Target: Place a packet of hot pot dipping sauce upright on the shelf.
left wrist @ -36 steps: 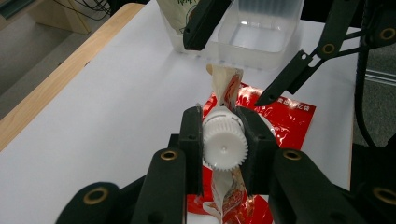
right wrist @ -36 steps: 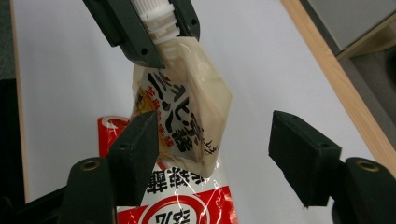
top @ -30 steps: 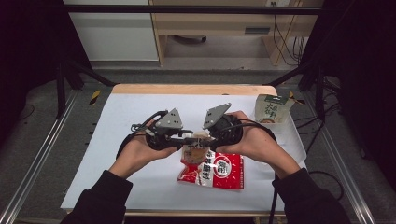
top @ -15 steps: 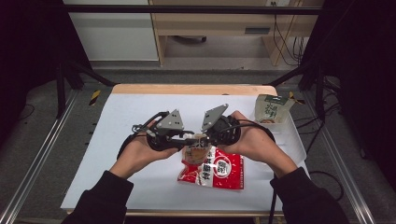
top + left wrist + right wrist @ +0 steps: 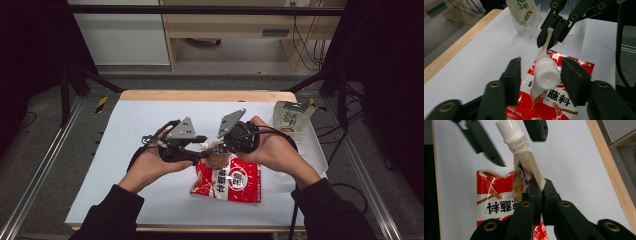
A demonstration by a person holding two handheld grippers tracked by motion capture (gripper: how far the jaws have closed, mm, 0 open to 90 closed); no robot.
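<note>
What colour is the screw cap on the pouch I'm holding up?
White. The ribbed cap shows best in the left gripper view, between that gripper's open jaws.

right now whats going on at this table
A person with a gripper in each hand is working on a small spouted pouch held above a red sauce packet that lies on the white table. The right gripper is shut on the pouch's edge and holds it up. The left gripper has just been opening; its jaws stand either side of the white screw cap without pressing on it. A green-topped pouch stands at the far right.
</note>
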